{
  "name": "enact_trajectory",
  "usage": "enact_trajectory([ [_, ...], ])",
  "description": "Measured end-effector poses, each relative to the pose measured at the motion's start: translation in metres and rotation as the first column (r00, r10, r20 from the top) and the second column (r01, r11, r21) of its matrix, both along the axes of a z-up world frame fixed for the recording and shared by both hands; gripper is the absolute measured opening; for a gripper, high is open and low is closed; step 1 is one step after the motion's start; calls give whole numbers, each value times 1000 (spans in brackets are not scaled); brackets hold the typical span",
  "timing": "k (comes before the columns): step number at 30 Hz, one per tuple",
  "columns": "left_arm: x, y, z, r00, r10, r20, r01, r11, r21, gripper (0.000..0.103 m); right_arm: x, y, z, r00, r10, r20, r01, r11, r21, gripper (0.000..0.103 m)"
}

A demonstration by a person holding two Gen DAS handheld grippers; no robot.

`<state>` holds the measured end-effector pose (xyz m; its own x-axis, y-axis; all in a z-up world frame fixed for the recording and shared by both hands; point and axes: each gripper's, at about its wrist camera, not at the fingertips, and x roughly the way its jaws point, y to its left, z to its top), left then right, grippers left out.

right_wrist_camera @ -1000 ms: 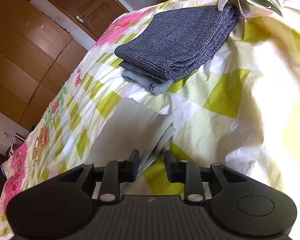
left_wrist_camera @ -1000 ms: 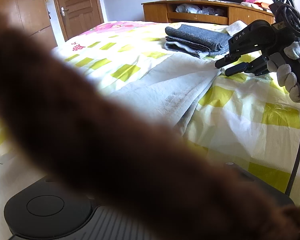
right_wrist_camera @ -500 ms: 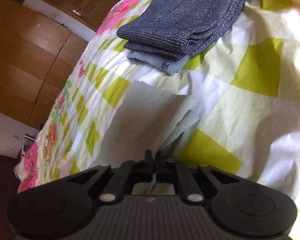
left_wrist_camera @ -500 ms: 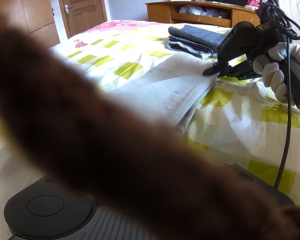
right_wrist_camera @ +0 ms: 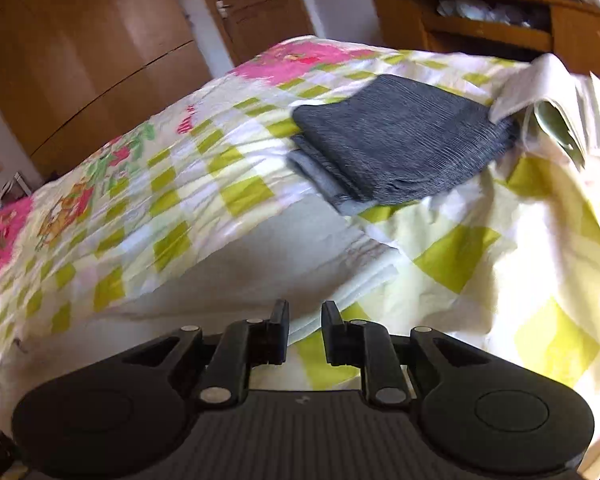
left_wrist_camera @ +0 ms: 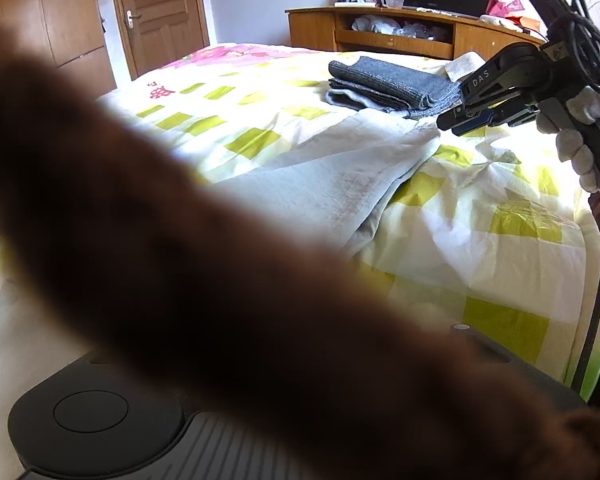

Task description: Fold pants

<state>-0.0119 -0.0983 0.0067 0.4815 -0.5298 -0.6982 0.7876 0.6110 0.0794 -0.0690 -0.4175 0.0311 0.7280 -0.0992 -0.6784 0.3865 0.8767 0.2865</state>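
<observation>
This is a bedroom with a wooden door, brown cupboards and a low wooden shelf at the far wall. The big bed (left_wrist_camera: 480, 240) has a soft, wrinkly cover with yellow-green squares and pink flowers.

The pale grey pants (left_wrist_camera: 340, 176) lie long and flat down the middle of the bed, with one end near the right edge. They look thin and a bit creased. They seem folded lengthwise, layer on layer, but not yet folded short, so I think most of the job is left.

Toward the far edge sits a neat pile of dark grey folded clothes (right_wrist_camera: 400, 152), thick and woven.

The right gripper (right_wrist_camera: 305, 330) is just above the pants' end, its jaws apart and empty. The left gripper is hidden behind a blurry brown shape (left_wrist_camera: 180, 260), so I cannot tell how its jaws are.
</observation>
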Motion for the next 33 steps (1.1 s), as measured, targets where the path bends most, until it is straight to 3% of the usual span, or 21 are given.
enact_trajectory([
  [1, 0, 7, 3, 1000, 8, 3, -8, 1000, -3, 55, 1, 19, 5, 994, 106, 7, -105, 994, -40, 35],
  [3, 0, 21, 9, 999, 35, 9, -35, 999, -7, 55, 8, 64, 8, 951, 309, -11, -308, 942, -134, 35],
  [6, 8, 39, 9, 995, 88, 45, -89, 996, 13, 55, 24, 127, -3, 833, 549, -67, -546, 798, -256, 35],
  [12, 26, 64, -7, 985, 160, 65, -165, 983, 84, 55, 44, 196, -34, 603, 763, -233, -785, 514, -346, 34],
  [14, 24, 66, -12, 987, 139, 77, -147, 983, 113, 55, 40, 203, -42, 552, 785, -281, -817, 442, -370, 34],
  [22, 20, 65, -15, 989, 71, 127, -90, 985, 149, 53, 29, 217, -43, 442, 824, -355, -847, 253, -468, 34],
  [25, 25, 64, -14, 990, 86, 110, -101, 985, 138, 34, 32, 223, -45, 430, 832, -350, -848, 239, -474, 34],
  [29, 31, 67, -10, 990, 123, 66, -129, 987, 94, 24, 33, 231, -51, 395, 842, -367, -848, 181, -498, 35],
  [33, 35, 68, -6, 989, 138, 46, -141, 988, 64, 17, 38, 234, -56, 422, 836, -350, -837, 211, -505, 35],
])
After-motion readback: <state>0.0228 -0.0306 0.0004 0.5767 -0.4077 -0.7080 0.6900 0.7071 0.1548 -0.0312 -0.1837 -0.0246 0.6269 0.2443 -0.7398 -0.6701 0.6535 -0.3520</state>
